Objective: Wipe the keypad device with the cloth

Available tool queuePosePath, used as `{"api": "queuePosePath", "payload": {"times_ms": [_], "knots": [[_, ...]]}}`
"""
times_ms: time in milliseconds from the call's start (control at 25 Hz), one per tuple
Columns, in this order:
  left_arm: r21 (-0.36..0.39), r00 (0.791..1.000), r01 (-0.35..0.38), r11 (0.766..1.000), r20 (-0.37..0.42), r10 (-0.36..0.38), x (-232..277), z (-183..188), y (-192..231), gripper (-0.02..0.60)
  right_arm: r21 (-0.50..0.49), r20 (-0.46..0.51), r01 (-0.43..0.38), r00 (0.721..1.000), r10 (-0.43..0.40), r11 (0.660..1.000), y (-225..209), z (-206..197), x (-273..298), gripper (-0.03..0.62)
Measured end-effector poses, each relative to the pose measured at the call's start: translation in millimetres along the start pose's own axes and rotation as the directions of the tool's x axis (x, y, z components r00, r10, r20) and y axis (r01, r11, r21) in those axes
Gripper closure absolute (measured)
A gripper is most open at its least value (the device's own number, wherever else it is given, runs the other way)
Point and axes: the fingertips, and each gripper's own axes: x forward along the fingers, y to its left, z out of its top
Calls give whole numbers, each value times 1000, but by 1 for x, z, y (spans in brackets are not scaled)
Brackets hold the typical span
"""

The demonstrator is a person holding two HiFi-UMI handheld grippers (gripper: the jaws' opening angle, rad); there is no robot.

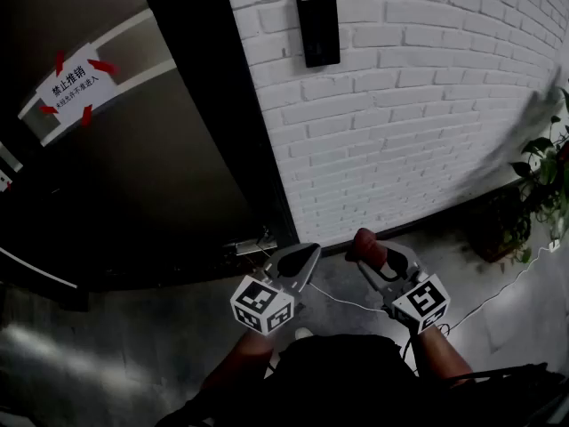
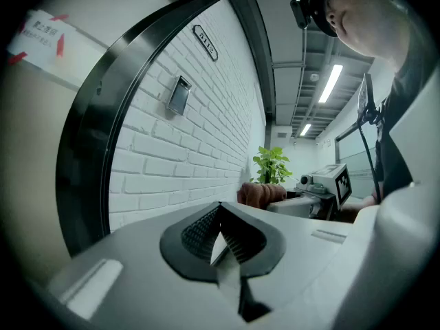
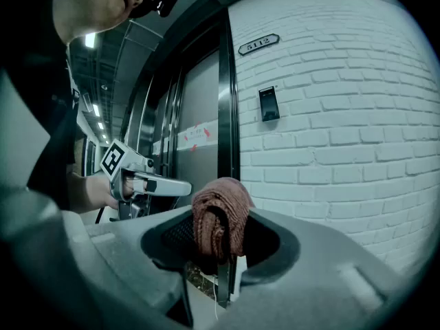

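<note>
The black keypad device [image 1: 318,29] is fixed high on the white brick wall, right of the dark door frame; it shows small in the left gripper view [image 2: 179,95] and the right gripper view [image 3: 269,104]. My right gripper [image 1: 366,247] is shut on a reddish-brown cloth [image 3: 218,215], bunched between its jaws and poking up as a cloth roll [image 1: 369,245]. My left gripper [image 1: 306,254] is shut with nothing between its jaws [image 2: 220,231]. Both grippers are held low, well below the keypad and apart from the wall.
A dark door [image 1: 124,149] with a white-and-red notice [image 1: 76,80] stands left of the wall. A potted plant [image 1: 542,181] sits at the right by the wall base. A thin white cable [image 1: 498,292] runs over the grey floor. A room number plate [image 3: 258,44] hangs above the keypad.
</note>
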Motion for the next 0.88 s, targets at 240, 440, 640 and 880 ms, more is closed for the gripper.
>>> {"api": "queuePosePath", "payload": {"times_ms": [240,440,640,880], "knots": [[-4,1000,15,1000,-1,-15,-15,-4,31,565,-26,10,34,999,-34,999,13,4,30,448],[-20,1000,30,999,-2,-30,-14,-6,41,565,-39,-31,33,999,-34,999,15,6,43,448],[-5,1000,23,1000,15,-22,-3,3,44,565,-56,-35,50,998,-52,997,-13,13,57,448],[-1,998,-39,999,42,39,13,14,45,565,-128,-49,24,998,-31,992,-56,38,72,448]]}}
